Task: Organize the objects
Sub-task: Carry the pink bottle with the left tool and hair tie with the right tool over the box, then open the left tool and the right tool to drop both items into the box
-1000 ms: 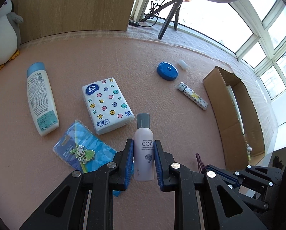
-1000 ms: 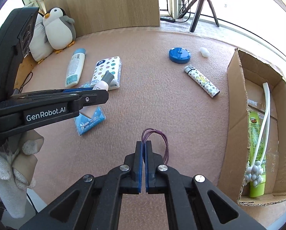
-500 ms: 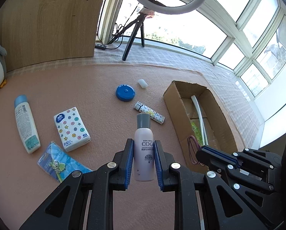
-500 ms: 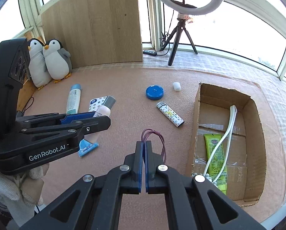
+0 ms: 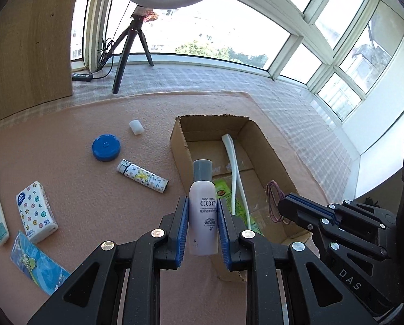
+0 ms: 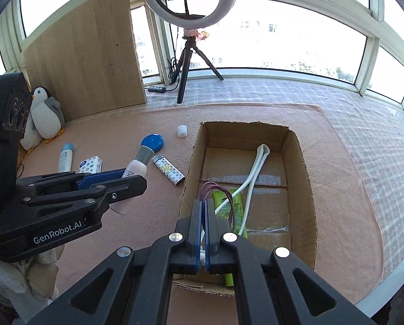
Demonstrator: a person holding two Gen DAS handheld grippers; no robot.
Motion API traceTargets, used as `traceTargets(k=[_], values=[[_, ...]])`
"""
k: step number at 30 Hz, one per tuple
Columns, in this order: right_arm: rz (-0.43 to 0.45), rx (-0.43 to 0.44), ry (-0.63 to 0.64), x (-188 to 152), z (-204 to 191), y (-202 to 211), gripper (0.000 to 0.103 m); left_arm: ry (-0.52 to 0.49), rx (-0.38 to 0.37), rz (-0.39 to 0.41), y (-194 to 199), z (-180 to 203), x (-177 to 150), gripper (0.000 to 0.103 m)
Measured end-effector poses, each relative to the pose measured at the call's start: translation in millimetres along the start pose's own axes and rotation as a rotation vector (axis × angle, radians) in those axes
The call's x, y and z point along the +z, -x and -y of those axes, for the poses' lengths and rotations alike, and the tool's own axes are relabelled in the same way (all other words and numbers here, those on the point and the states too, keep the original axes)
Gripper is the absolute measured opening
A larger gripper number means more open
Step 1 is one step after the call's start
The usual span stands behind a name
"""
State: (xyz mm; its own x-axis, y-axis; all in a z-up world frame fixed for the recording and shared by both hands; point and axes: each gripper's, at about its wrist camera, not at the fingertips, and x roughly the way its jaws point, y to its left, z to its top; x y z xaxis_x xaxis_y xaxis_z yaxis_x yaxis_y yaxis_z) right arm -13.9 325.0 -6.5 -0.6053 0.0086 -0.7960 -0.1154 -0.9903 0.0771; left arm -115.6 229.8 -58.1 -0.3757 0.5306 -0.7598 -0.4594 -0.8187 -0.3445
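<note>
A white lotion bottle (image 5: 203,214) with a grey cap is held upright between the blue pads of the left gripper (image 5: 203,228), whose jaws are clamped on its body. It is carried above the near left edge of an open cardboard box (image 6: 300,162) that lies on a pink mat (image 6: 120,135). The jaws of the right gripper (image 6: 203,233) are pressed together on a bundle of purple rubber bands (image 6: 215,189), which is held over the inside of the box. In the box a green packet (image 6: 226,208) and a white cable (image 6: 256,168) are seen. On the mat to the left of the box are lying a patterned lighter (image 5: 142,176), a blue round lid (image 5: 106,147), a small white cap (image 5: 136,127), a tissue pack (image 5: 35,211), a blue packet (image 5: 36,265) and a tube with a blue cap (image 6: 65,157). A penguin toy (image 6: 46,113) is placed beside a wooden board (image 6: 88,54).
</note>
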Motion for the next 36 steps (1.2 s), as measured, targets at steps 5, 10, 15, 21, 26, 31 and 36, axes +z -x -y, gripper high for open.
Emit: traceTargets(k=[5, 10, 15, 21, 26, 31, 36], values=[[-0.005, -0.017, -0.040, -3, 27, -2, 0.002, -0.030, -0.016, -0.032, -26, 26, 0, 0.022], [-0.011, -0.018, -0.059, -2, 44, -4, 0.002, -0.049, -0.012, -0.042, -42, 39, 3, 0.022], [-0.008, -0.014, -0.052, -2, 51, -3, 0.003, -0.056, -0.019, -0.044, -49, 47, 7, 0.023], [0.013, -0.040, -0.063, 0, 55, -1, 0.044, -0.045, -0.003, -0.022, -44, 45, 12, 0.045], [0.015, -0.030, -0.082, 1, 59, 1, 0.046, -0.039, 0.008, -0.018, -37, 38, 11, 0.045], [0.017, -0.022, -0.083, 2, 53, 1, 0.050, -0.023, 0.021, -0.010, -24, 28, 3, 0.045], [0.008, -0.005, -0.070, 2, 40, -3, 0.055, -0.003, 0.043, -0.001, -6, 10, -8, 0.045]])
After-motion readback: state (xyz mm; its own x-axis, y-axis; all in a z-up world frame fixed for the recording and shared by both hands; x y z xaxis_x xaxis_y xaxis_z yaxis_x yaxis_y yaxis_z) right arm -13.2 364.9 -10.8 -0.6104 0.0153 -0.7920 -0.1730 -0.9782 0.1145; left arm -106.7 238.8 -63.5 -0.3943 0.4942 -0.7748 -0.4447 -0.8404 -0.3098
